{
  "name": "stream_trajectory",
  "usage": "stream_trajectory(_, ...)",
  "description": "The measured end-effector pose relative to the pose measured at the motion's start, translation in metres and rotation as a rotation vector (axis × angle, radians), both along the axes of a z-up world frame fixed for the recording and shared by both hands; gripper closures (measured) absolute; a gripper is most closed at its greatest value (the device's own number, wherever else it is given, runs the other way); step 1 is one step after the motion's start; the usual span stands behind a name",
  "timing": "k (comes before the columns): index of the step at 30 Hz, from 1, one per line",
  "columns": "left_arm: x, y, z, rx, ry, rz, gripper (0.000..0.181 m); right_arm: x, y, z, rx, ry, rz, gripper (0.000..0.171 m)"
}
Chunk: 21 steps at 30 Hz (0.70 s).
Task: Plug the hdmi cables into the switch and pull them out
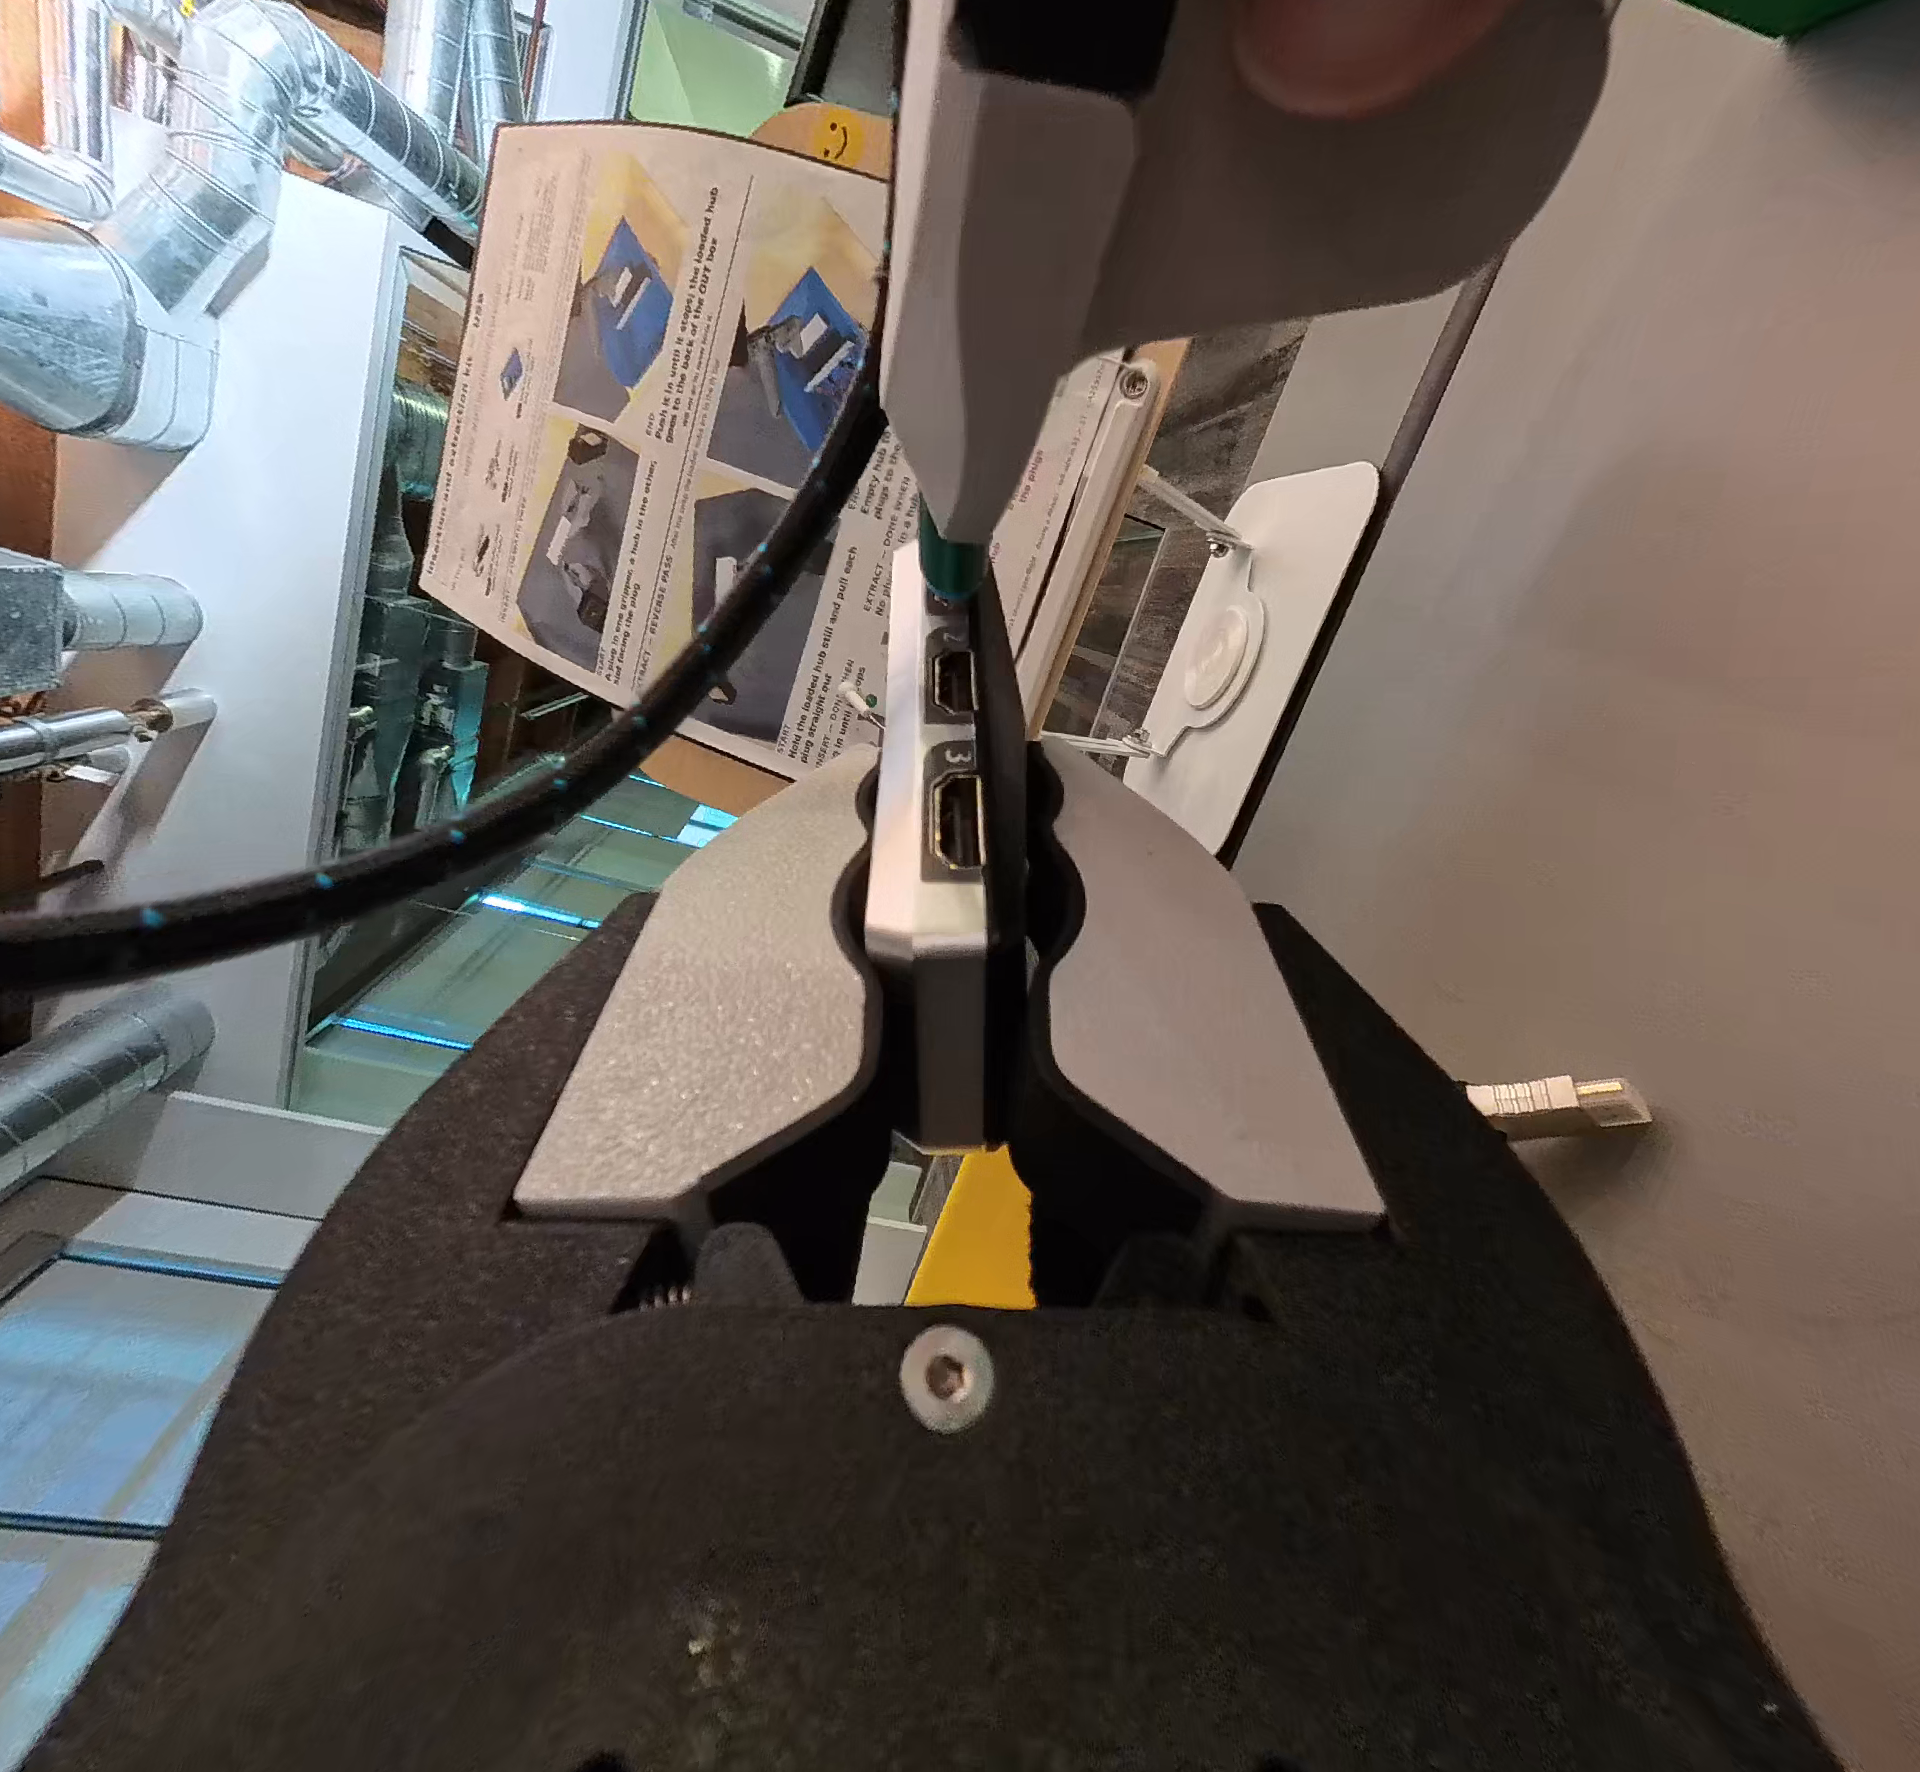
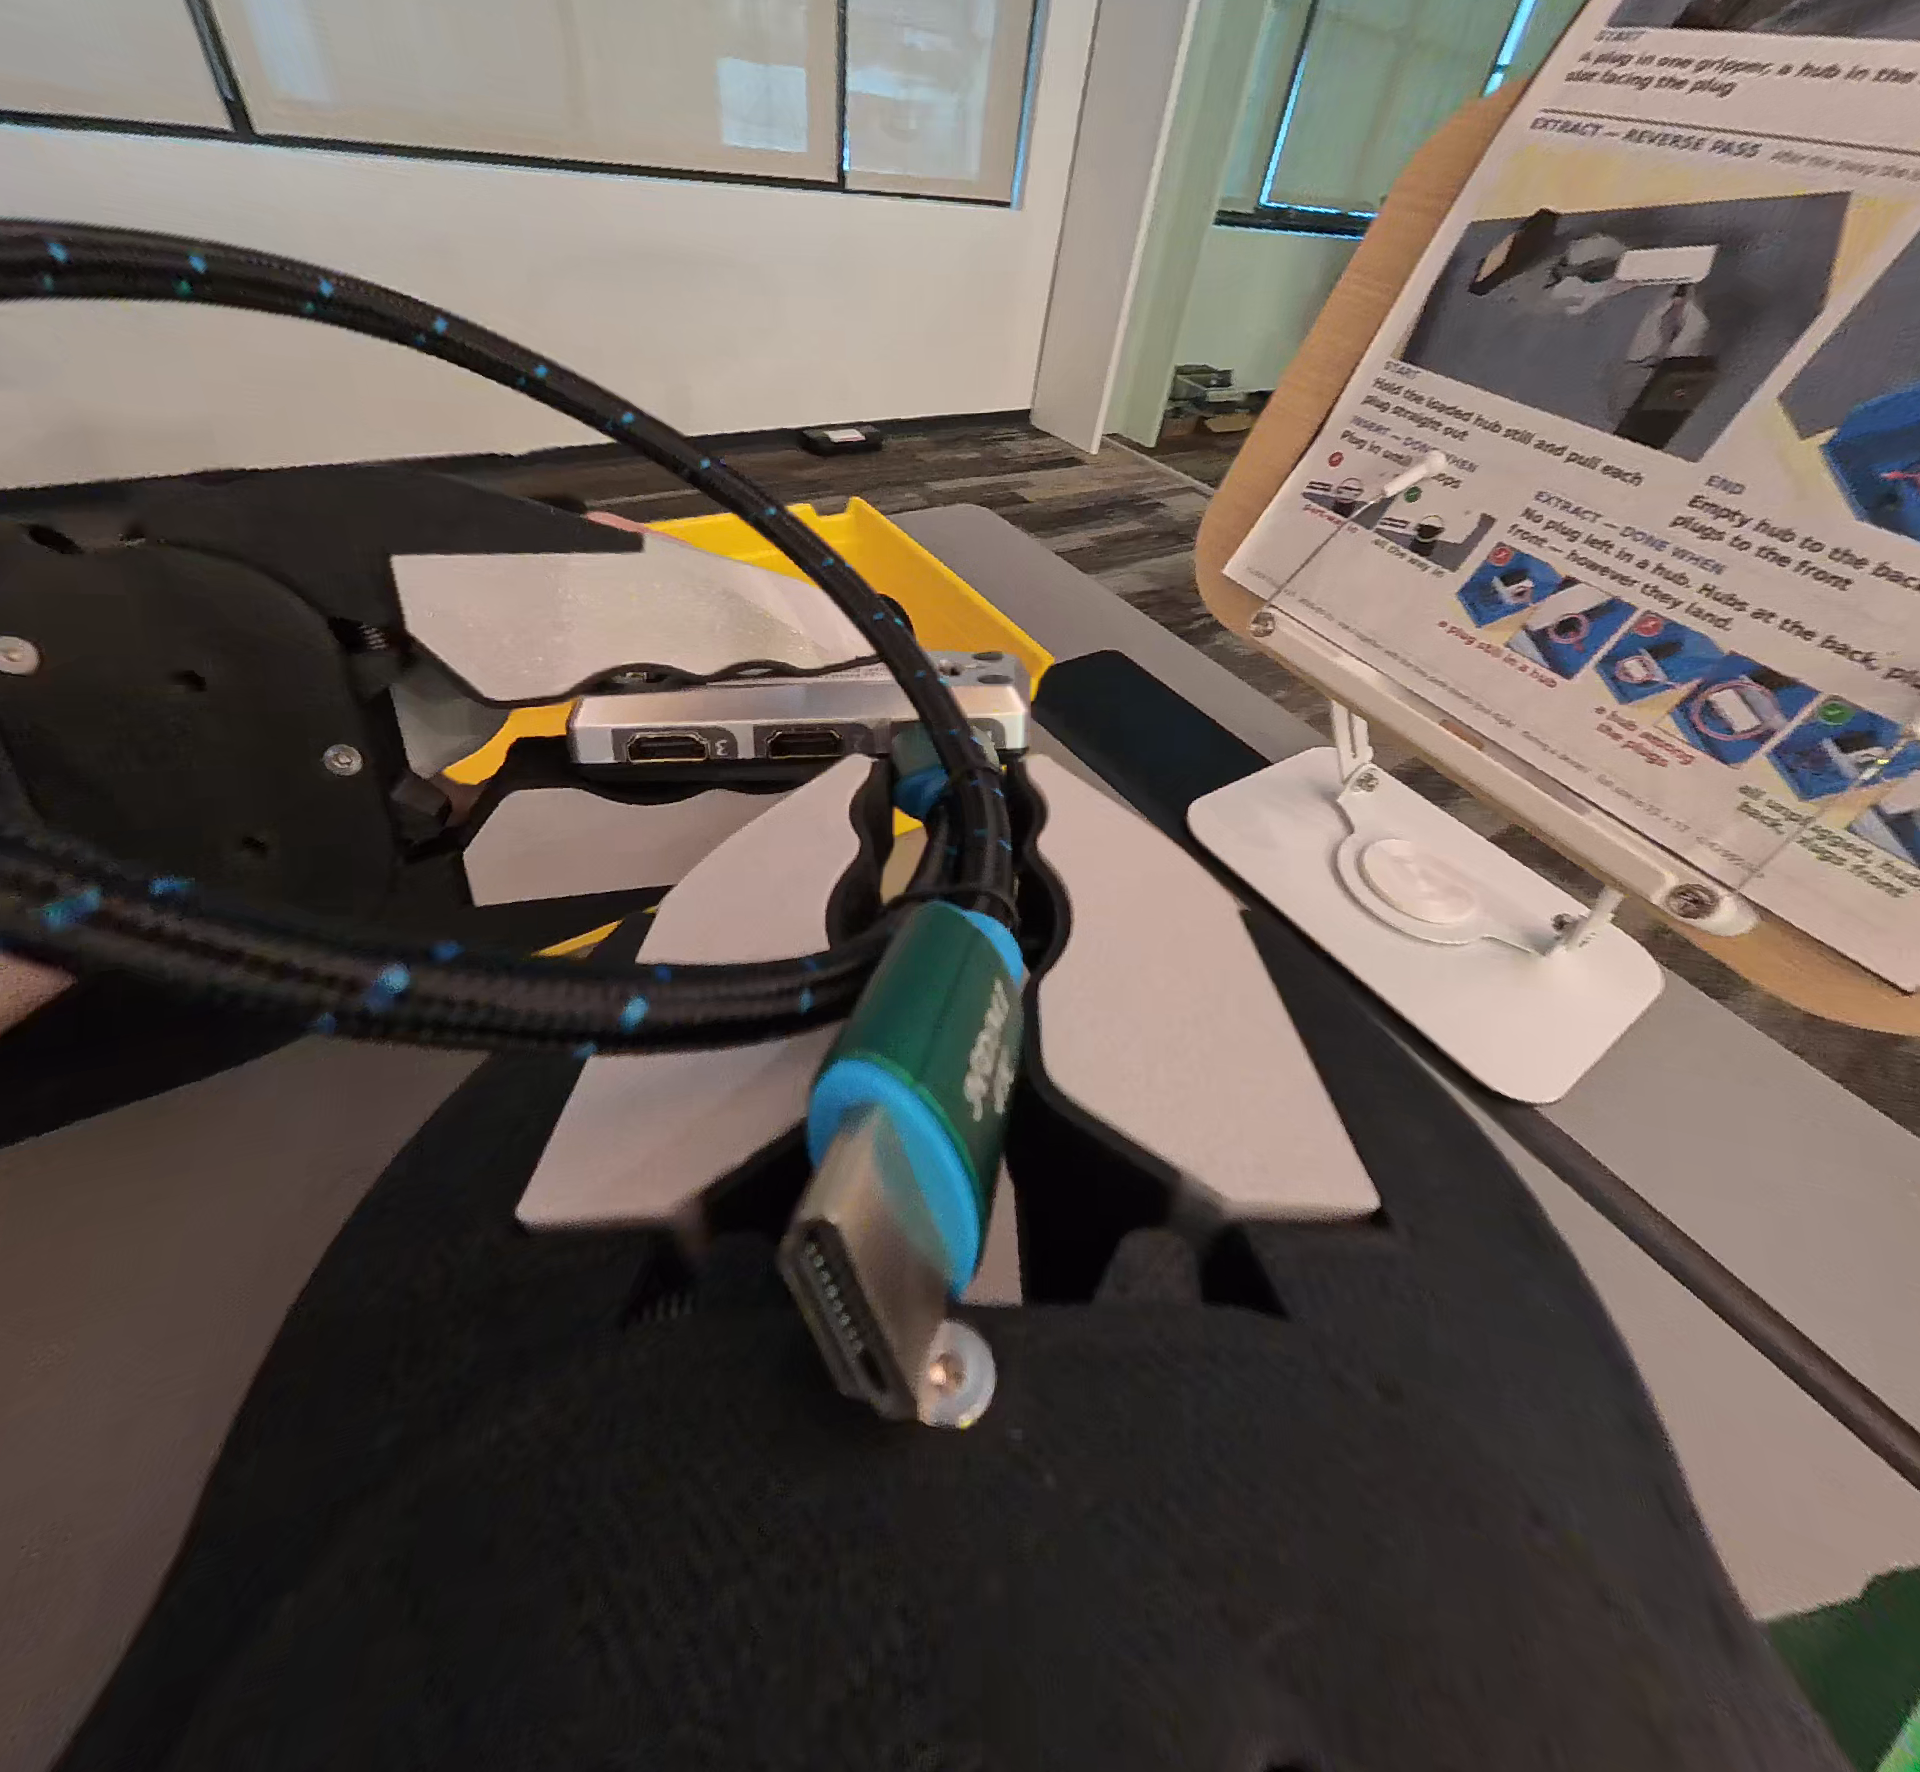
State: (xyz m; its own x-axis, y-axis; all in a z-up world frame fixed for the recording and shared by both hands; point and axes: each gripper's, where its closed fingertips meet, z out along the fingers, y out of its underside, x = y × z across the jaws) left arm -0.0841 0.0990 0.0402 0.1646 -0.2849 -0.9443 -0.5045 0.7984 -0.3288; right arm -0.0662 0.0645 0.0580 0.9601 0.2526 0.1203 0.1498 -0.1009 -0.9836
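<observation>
My left gripper (image 1: pixel 956 818) is shut on the silver HDMI switch (image 1: pixel 940 995), held edge-on with two empty ports facing the camera. My right gripper (image 2: pixel 951 808) is shut on a green HDMI plug (image 2: pixel 914 751) at the switch's (image 2: pixel 800 720) end port. How deep the plug sits is hidden. In the left wrist view this plug (image 1: pixel 948 559) shows under the right gripper's fingertips (image 1: pixel 966 434). The black braided cable (image 2: pixel 623 423) loops left. Its other green-and-blue plug (image 2: pixel 914 1130) hangs free over my right gripper's body. The left gripper (image 2: pixel 623 673) shows at left in the right wrist view.
An instruction sheet (image 2: pixel 1662 434) leans on a white stand (image 2: pixel 1434 953) at the right of the grey table (image 1: pixel 1714 787). A yellow tray (image 2: pixel 935 579) lies behind the switch. A loose silver plug (image 1: pixel 1558 1104) lies on the table. There is about 5 cm between the tips of the two grippers.
</observation>
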Motion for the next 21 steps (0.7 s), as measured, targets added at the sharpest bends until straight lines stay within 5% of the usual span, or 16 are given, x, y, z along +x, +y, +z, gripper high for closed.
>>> stream_trajectory(21,0.002,-0.012,0.003,0.139,-0.031,-0.019,0.155,-0.004,-0.006,0.001,-0.025,0.076,0.082,0.151)
